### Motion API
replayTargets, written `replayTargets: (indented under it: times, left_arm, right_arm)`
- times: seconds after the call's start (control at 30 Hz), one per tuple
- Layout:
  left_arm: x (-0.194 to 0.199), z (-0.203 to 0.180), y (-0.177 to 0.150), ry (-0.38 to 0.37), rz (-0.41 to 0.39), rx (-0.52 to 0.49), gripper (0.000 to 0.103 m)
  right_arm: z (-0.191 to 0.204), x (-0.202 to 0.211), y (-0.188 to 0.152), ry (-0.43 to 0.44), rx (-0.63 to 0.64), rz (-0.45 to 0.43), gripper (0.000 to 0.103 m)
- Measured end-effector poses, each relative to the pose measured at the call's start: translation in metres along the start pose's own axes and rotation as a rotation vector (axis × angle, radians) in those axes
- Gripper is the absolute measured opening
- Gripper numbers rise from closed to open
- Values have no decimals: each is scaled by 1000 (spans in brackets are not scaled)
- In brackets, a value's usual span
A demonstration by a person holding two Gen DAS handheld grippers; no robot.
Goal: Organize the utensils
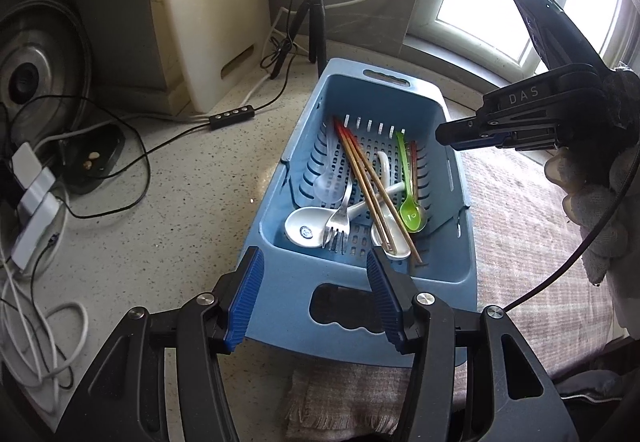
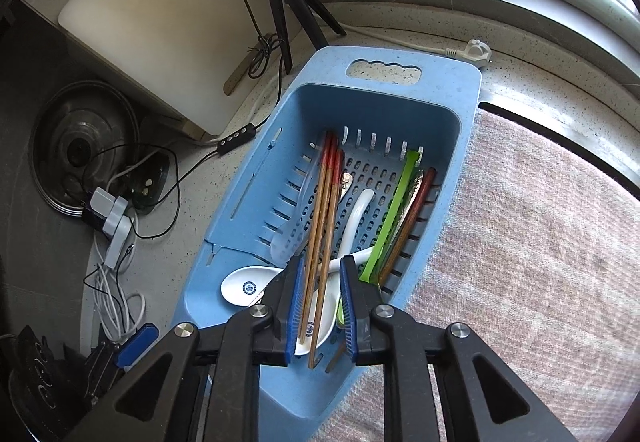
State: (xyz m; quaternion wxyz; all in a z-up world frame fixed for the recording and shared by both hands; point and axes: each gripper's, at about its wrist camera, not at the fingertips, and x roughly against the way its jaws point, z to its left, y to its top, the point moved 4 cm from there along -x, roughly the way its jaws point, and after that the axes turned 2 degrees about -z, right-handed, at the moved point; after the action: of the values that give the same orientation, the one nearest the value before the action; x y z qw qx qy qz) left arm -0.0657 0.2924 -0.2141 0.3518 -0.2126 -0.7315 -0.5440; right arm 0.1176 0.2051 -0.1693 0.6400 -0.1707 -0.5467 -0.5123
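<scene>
Two grippers seen at blue basket (image 1: 436,282), which is set on speckled table (image 1: 180,209), partly on pink cloth (image 2: 540,242). Wooden chopsticks (image 2: 322,226), white spoons (image 1: 304,228), fork (image 1: 338,219), green spoon (image 1: 410,197) piled inside basket. Right gripper (image 2: 322,316) lowered into basket's near end, fingers slightly apart, chopsticks passing between them, pads not pressing. Left gripper (image 1: 316,296) held over basket's near rim and handle slot, fingers wide apart, nothing clamped. Ring light tripod (image 1: 308,25) stood beyond basket's far end.
</scene>
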Motion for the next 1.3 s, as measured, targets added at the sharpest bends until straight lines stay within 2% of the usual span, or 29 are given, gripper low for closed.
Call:
replayTargets:
  times: [0.03,0.3,0.37,0.43,0.5,0.73,0.93,1.3]
  left_arm:
    - [2,-1,0,9,-6,4,63]
    - [23,-29,-4,60,-38,38,65]
    - [28,-40,-5,74,-40,33,74]
    - [35,-49,-5,95,-50,31,79]
    - [43,-58,-6,106,-63,32,79]
    - [68,-83,-11,113,-107,60,79]
    - [80,-98,-16,130,-125,75,79]
    - [94,-118,-16,139,-159,68,79]
  right_arm:
    - [-2,4,-1,-1,8,-10,20]
    - [-31,49,-17,8,62,-115,41]
    - [-39,60,-24,0,83,-144,44]
    - [-46,71,-32,-18,114,-167,47]
    - [-54,82,-41,-29,135,-198,56]
    - [-73,114,-70,-40,171,-273,60]
    - [-89,134,-86,-29,139,-319,63]
    - [-106,150,-96,-43,133,-360,63]
